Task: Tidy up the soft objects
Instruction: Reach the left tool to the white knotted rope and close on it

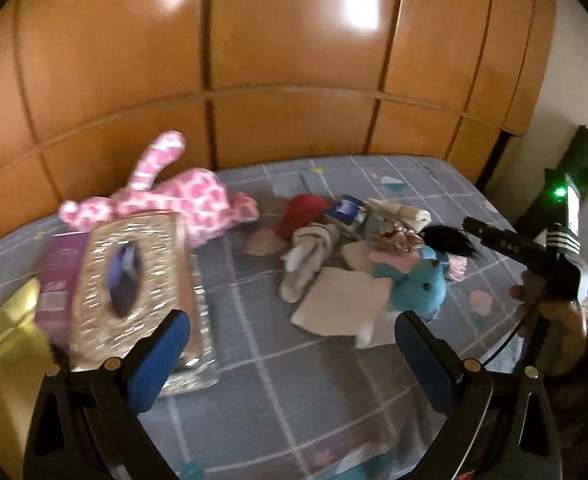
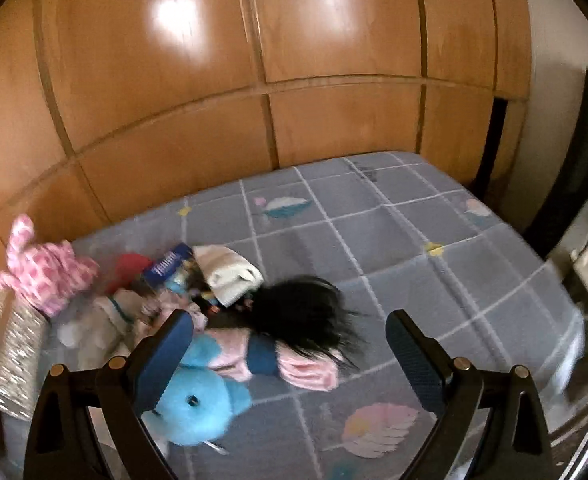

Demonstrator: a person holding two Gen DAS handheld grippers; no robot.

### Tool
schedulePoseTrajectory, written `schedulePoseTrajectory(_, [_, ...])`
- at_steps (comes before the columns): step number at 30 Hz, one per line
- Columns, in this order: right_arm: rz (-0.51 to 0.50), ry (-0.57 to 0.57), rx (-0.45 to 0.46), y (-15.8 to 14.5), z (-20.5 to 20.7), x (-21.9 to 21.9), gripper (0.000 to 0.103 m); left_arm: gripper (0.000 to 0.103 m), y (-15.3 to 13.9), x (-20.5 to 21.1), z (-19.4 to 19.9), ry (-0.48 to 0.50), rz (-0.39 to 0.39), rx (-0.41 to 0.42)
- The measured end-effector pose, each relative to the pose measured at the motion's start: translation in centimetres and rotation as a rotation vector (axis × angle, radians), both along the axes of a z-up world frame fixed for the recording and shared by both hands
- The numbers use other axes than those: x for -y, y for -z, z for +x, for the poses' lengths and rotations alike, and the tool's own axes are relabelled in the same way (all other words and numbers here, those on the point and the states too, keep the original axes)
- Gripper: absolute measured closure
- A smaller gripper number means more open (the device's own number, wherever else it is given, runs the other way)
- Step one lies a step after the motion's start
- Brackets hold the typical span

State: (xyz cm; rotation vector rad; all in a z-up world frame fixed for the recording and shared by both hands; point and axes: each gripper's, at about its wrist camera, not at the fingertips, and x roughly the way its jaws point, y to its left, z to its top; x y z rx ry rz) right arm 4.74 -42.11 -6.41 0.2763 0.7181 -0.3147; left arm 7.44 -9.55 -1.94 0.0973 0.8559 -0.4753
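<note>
Soft things lie in a heap on a grey checked bedsheet (image 1: 254,360). A pink spotted plush (image 1: 182,196) lies at the back left, and it shows in the right wrist view (image 2: 46,276) too. A blue plush (image 1: 422,284) lies at the heap's right, close under my right gripper's left finger (image 2: 198,400). A black hair piece (image 2: 302,308), a red cloth (image 1: 302,208), pale rolled socks (image 1: 306,256) and a cream cloth (image 2: 230,276) lie around it. My left gripper (image 1: 290,344) is open and empty above the sheet. My right gripper (image 2: 290,344) is open and empty.
A shiny silver tissue box (image 1: 134,280) stands at the left with a purple pack (image 1: 58,272) and a yellow object (image 1: 2,344) beside it. A wooden wardrobe (image 1: 286,52) rises behind the bed. The bed's right edge (image 2: 550,264) drops off near a dark doorway.
</note>
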Motion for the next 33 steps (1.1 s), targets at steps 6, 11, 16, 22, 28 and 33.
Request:
schedulePoseTrajectory(6, [0.058, -0.013, 0.02, -0.1, -0.2, 0.1, 0.004, 0.0, 1.9, 3.7, 4.1, 0.006, 0.04, -0.037])
schedulePoseTrajectory(11, [0.112, 0.004, 0.045, -0.2, -0.2, 0.7, 0.004, 0.0, 4.6, 6.9, 7.6, 0.02, 0.13, -0.099])
schedulePoseTrajectory(16, [0.135, -0.005, 0.057, -0.3, -0.4, 0.9, 0.004, 0.003, 7.1, 9.5, 10.2, 0.0, 0.248, -0.103])
schedulePoseTrajectory(22, [0.147, -0.027, 0.056, -0.3, -0.2, 0.7, 0.004, 0.012, 9.8, 11.5, 13.0, 0.01, 0.269, -0.161])
schedulePoseTrajectory(28, [0.147, -0.04, 0.056, -0.2, -0.1, 0.5, 0.004, 0.045, 12.3, 12.9, 15.7, 0.034, 0.268, -0.223])
schedulePoseTrajectory(33, [0.145, -0.035, 0.045, -0.1, 0.0, 0.6, 0.004, 0.072, 12.2, 13.2, 15.3, 0.051, 0.213, -0.204])
